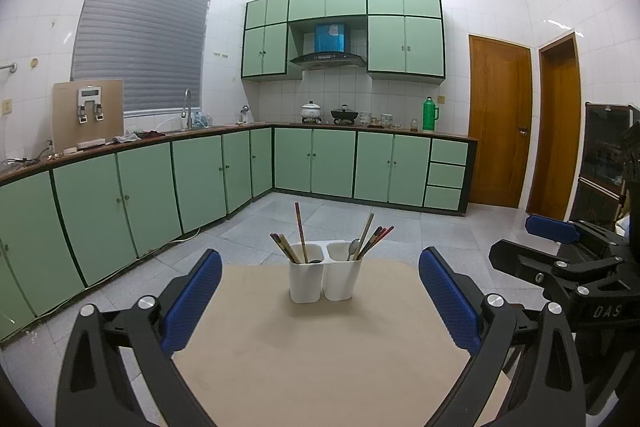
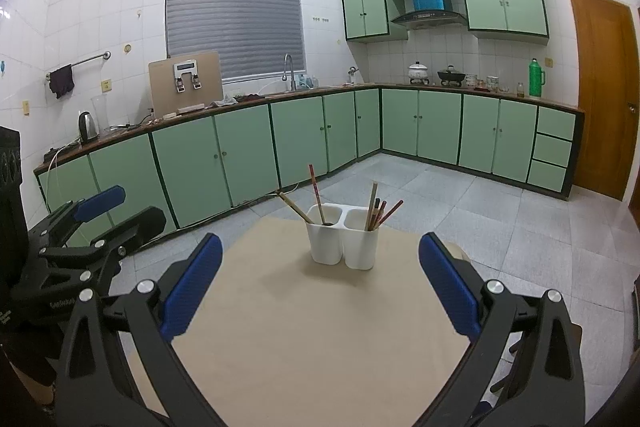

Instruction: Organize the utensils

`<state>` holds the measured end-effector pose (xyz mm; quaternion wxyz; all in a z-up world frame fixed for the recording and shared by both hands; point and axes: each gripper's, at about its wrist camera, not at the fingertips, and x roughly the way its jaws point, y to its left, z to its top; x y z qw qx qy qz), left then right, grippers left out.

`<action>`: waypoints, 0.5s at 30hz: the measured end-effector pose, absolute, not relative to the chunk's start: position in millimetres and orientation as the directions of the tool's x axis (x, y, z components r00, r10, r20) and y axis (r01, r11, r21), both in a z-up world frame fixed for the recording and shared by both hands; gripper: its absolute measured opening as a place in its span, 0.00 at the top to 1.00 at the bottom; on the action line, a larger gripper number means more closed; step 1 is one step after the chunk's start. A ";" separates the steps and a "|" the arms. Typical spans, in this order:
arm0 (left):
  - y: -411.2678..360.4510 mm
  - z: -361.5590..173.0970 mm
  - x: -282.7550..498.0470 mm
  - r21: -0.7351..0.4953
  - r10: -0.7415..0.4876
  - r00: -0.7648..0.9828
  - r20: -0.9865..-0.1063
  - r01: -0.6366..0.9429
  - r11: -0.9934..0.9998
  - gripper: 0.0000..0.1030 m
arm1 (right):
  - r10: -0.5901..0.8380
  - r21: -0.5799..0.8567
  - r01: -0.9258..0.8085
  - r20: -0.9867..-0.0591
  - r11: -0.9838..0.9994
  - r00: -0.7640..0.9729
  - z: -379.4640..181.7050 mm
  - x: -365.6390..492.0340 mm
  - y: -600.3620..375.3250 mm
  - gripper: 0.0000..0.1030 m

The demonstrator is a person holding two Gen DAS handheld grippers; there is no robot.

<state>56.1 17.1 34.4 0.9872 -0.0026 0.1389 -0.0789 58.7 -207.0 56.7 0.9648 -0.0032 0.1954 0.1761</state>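
Note:
A white two-compartment utensil holder [image 1: 325, 277] [image 2: 343, 245] stands upright near the far edge of a beige table [image 1: 320, 355] [image 2: 320, 327]. Chopsticks [image 1: 299, 235] [image 2: 316, 193] lean in its left compartment; more chopsticks [image 1: 376, 237] [image 2: 384, 213] and a metal spoon [image 1: 353, 247] stand in the right one. My left gripper [image 1: 320, 301] is open and empty, above the near table, short of the holder. My right gripper [image 2: 320, 287] is open and empty, likewise short of the holder. Each gripper also shows at the edge of the other's view [image 1: 568, 259] [image 2: 86, 227].
The table stands on a grey tiled floor [image 1: 280, 219] in a kitchen. Green cabinets [image 1: 200, 179] [image 2: 248, 151] run along the left and back walls, with a counter carrying pots and a green flask [image 1: 430, 113]. Wooden doors [image 1: 500, 127] are at the right.

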 end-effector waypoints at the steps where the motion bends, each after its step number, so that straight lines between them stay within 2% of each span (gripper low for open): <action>1: 17.0 34.6 56.0 -0.027 -0.156 0.949 -0.274 0.154 0.988 0.06 | 0.339 0.063 -0.341 -0.378 0.938 0.862 56.6 58.6 -206.9 0.07; 15: 18.1 37.6 55.2 -0.029 -0.147 0.950 -0.275 0.145 0.989 0.06 | 0.340 0.062 -0.343 -0.380 0.937 0.860 57.5 59.8 -205.9 0.07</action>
